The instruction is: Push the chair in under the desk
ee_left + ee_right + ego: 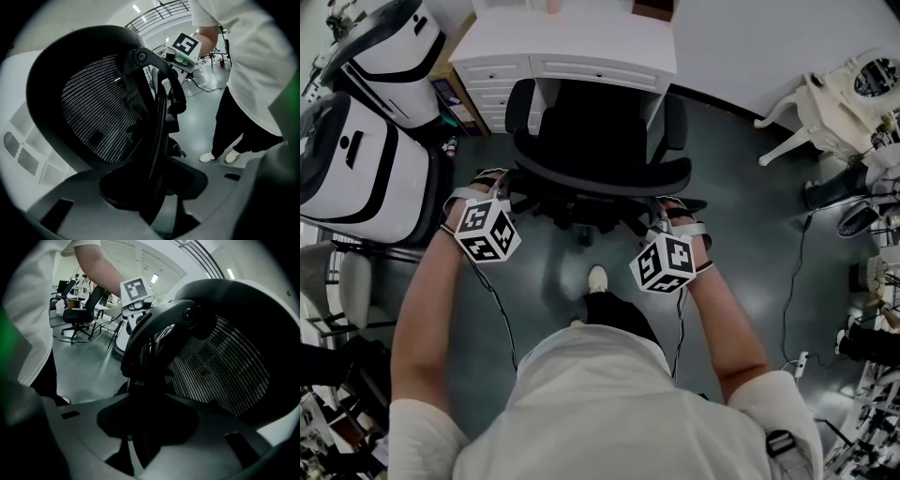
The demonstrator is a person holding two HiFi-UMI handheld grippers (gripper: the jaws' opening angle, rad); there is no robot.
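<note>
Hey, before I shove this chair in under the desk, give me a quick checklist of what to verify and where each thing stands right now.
1. Edge of the backrest between the left tool's jaws: ok.
2. Its other edge between the right tool's jaws: ok.
3. Both tools clamped firmly on it: cannot tell.
4. Seat lined up with the gap under the white desk: ok.
5. Armrests able to clear the desk's sides: cannot tell.
6. Your front shoe behind the chair's base, not under it: ok.
</note>
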